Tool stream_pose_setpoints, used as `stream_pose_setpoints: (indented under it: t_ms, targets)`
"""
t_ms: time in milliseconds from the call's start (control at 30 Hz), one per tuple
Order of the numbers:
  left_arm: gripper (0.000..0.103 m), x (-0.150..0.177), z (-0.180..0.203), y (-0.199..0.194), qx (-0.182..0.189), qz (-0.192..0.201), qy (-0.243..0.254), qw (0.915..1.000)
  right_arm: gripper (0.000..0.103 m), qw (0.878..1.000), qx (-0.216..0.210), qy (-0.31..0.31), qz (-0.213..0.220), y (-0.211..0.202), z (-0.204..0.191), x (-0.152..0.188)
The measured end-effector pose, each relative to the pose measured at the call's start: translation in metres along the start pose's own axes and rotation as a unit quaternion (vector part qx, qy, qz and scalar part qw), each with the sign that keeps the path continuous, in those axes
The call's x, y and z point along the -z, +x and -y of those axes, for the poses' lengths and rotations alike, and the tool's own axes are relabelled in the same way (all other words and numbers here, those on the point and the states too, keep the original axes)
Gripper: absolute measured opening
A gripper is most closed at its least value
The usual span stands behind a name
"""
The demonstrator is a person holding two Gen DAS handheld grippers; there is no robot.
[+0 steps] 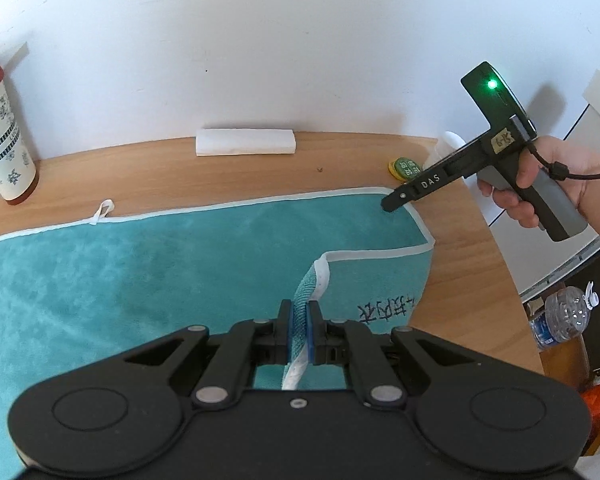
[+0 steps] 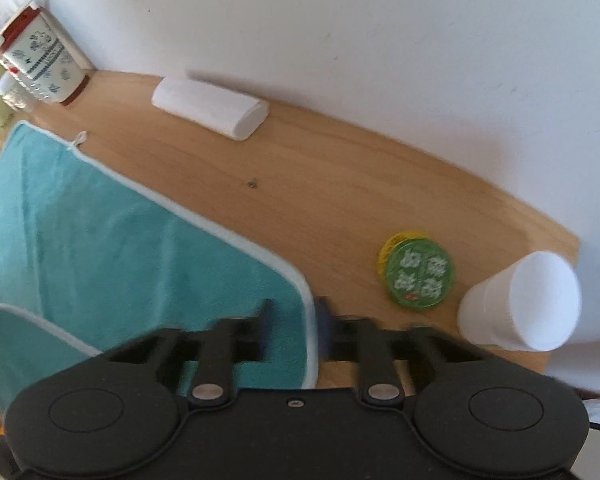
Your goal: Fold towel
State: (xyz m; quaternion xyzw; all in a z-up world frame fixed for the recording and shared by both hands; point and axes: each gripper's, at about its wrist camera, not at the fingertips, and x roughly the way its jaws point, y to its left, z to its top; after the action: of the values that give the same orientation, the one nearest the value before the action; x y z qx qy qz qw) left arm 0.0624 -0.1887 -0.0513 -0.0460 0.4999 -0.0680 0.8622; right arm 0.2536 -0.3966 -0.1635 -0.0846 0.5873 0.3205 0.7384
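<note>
Teal towel half-lifted for its fold

The teal towel (image 1: 140, 280) lies spread on the wooden tabletop (image 1: 340, 152); our left tongs (image 1: 299, 316) pinch its white-trimmed edge, raised so we can carry it over. Our right tongs (image 2: 290, 320) stand spread astride the far corner's hem, likely about to grip. A green tin (image 2: 418, 274) and white cup (image 2: 520, 300) sit just beside.

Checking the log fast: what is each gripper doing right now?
Left gripper: shut on the towel edge.
Right gripper: open, straddling the towel's far corner, gripping nothing.
</note>
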Motion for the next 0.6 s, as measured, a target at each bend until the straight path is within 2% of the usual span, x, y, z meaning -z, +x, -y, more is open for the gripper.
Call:
stream_pose_setpoints:
  t_ms: [167, 333, 600]
  targets:
    - [0.006, 0.001, 0.001, 0.001, -0.005, -0.001, 0.006, 1.0000, 0.003, 0.999, -0.033, 0.028, 0.030, -0.014, 0.004, 0.004]
    - [0.006, 0.002, -0.008, 0.002, -0.005, -0.001, 0.000, 1.0000, 0.003, 0.997, -0.041, 0.041, 0.060, -0.031, -0.006, 0.002]
    - [0.006, -0.001, -0.037, -0.004, -0.003, 0.007, -0.005, 1.0000, 0.003, 0.996, -0.023, 0.038, 0.078, -0.042, -0.035, -0.008]
